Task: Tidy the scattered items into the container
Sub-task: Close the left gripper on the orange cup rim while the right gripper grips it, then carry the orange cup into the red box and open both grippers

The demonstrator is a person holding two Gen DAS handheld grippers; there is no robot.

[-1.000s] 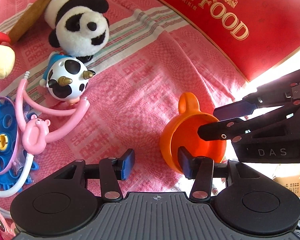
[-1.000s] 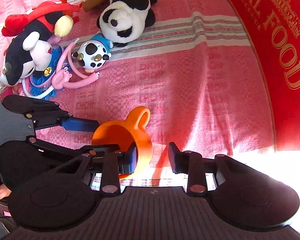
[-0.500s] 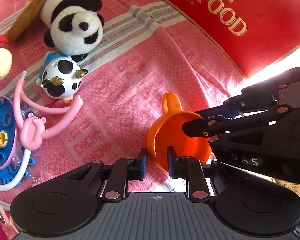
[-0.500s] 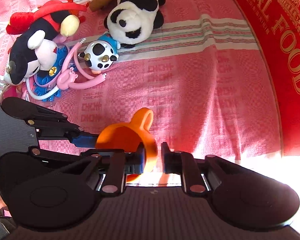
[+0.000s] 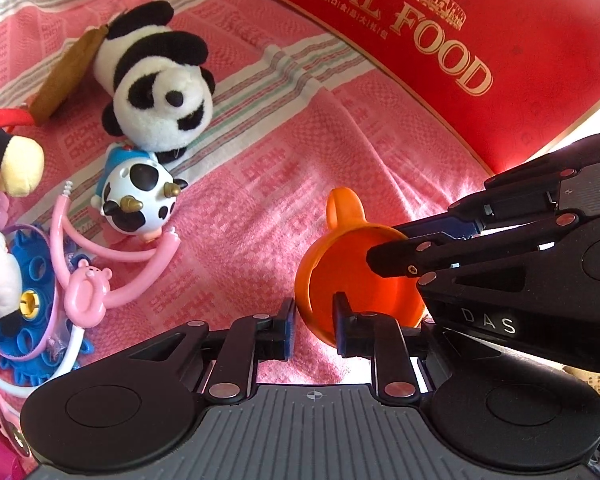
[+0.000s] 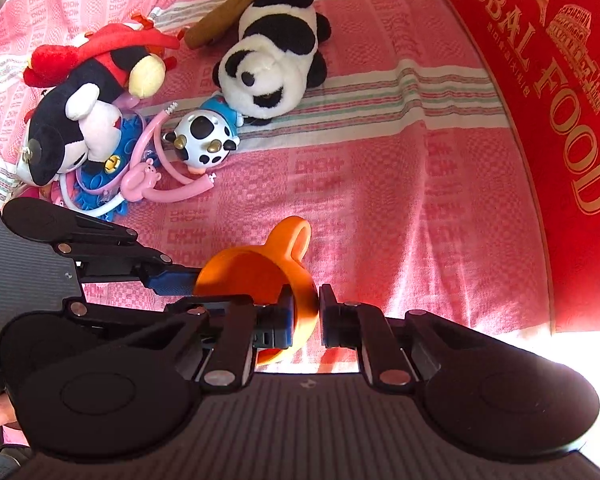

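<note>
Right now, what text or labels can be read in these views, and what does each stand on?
"GLOBAL FOOD" in gold: red box.
"DAS": right gripper housing, seen from the left wrist.
Small gold characters under "GLOBAL": too small to read.
Woven marks on the pink cloth: not legible.

The funnel (image 6: 260, 276) sits on the cloth (image 6: 380, 184) nearest the cameras, its ring handle pointing away from them. The left gripper (image 5: 314, 322) straddles its near-left rim, and the right gripper (image 6: 306, 314) straddles the opposite rim. Far right, the box (image 6: 560, 120) lies along the cloth's edge. Far left, the toys cluster: the panda (image 6: 272, 52) lies farthest back, the cow ball (image 6: 204, 140) just before it, the pink figure (image 6: 140, 184) nearer still, and the mouse plush (image 6: 80, 120) leftmost.
</note>
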